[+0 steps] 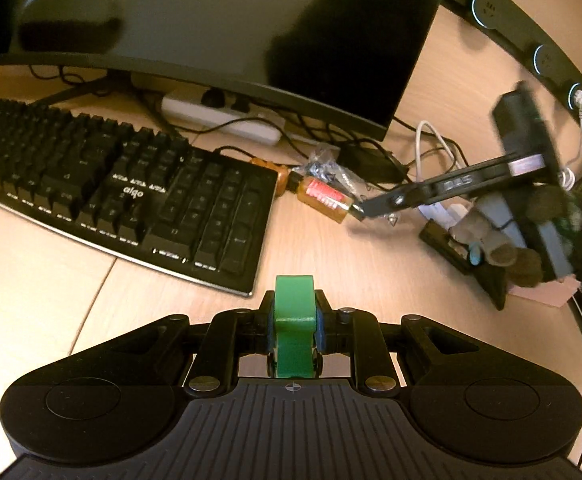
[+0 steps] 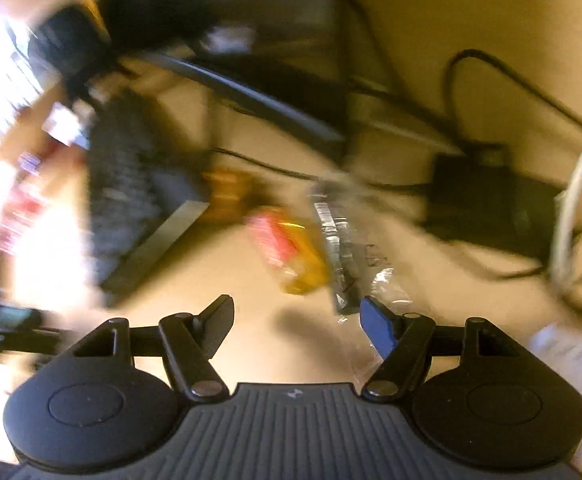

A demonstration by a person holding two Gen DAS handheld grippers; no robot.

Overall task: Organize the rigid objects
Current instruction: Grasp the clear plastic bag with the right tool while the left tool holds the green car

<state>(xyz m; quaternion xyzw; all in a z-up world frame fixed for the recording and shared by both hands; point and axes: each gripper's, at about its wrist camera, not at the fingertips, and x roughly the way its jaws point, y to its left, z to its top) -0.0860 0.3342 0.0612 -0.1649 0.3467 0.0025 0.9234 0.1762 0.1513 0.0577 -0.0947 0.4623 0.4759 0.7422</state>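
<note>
My left gripper (image 1: 294, 322) is shut on a green plastic piece (image 1: 294, 304) and holds it above the wooden desk (image 1: 351, 264), just off the keyboard's near right corner. An amber bottle with a red label (image 1: 325, 198) lies on its side right of the keyboard. In the left wrist view my right gripper (image 1: 367, 210), in a gloved hand (image 1: 531, 236), has its tips right at the bottle's near end. In the blurred right wrist view, my right gripper (image 2: 297, 320) stands open and empty, a little short of the amber bottle (image 2: 287, 252).
A black keyboard (image 1: 123, 184) lies left of the bottle under a dark monitor (image 1: 219, 20). A crinkled clear bag with dark parts (image 2: 343, 248) lies beside the bottle. Behind are a white power strip (image 1: 219, 116), a black adapter (image 2: 491, 204), cables and a white cord (image 2: 567, 208).
</note>
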